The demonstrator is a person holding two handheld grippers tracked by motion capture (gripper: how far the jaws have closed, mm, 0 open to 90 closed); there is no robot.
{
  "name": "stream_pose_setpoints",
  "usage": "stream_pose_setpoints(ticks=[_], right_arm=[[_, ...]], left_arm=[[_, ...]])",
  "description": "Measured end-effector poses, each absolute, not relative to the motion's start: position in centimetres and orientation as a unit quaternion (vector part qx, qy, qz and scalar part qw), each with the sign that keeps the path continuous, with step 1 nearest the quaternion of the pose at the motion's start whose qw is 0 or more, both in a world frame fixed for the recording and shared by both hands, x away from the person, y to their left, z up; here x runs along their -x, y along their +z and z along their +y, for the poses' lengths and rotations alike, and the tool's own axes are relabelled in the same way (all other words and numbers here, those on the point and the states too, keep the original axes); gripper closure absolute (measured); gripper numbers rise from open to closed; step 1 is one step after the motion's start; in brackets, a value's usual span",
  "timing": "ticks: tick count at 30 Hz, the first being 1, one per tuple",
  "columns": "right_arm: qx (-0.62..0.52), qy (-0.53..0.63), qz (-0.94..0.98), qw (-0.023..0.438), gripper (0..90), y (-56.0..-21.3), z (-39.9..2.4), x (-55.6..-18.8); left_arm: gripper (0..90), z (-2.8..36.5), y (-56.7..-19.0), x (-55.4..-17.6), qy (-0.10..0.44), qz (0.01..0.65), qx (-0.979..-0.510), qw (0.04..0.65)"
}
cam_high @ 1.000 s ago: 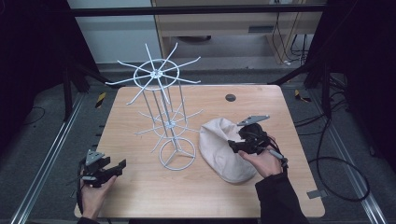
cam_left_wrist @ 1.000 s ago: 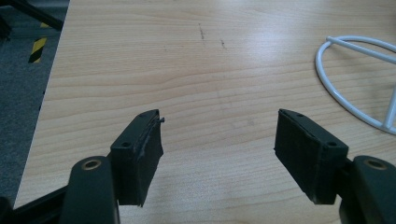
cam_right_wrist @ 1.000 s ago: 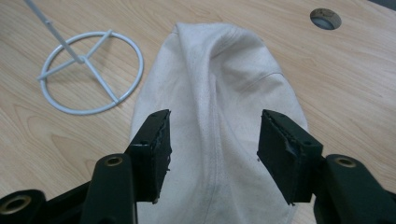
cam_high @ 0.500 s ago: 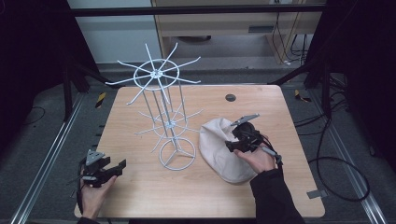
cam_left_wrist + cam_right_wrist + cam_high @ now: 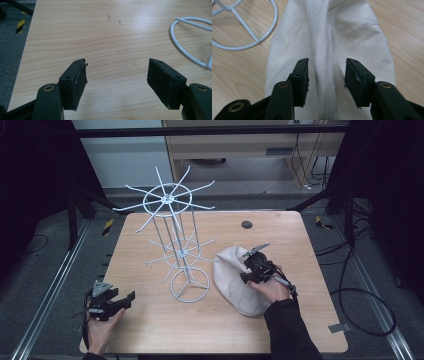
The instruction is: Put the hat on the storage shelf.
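Cream cloth, a cap (image 5: 329, 42), lies on the table (image 5: 300, 240) under the right claw (image 5: 326, 72). Its raised fold runs between the jaws, which have just been closing but do not yet press it. A white wire rack (image 5: 182, 252) stands just left of this claw. The left claw (image 5: 116, 77) rests released, far aside.

No readable text, labels, brands or numbers anywhere in views.
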State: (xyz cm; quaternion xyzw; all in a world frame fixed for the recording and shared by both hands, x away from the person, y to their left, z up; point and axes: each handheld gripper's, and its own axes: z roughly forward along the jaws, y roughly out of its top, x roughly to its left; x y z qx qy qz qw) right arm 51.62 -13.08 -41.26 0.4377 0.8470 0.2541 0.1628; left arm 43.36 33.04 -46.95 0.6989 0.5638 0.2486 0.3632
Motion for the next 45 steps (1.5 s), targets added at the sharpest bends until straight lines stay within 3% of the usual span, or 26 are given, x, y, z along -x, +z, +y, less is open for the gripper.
stream_pose_setpoints(ticks=[18, 45], right_arm=[[-0.443, 0.227, 0.852, 0.161, 79.9, -42.4, -12.2, -52.6], [-0.440, 0.246, 0.847, 0.169, 85.1, -40.4, -13.5, -51.7]], left_arm=[[31.4, 33.0, -47.0, -43.4, 0.246, 0.565, -0.700, 0.363], [31.4, 33.1, -47.0, -43.4, 0.244, 0.566, -0.699, 0.362]])
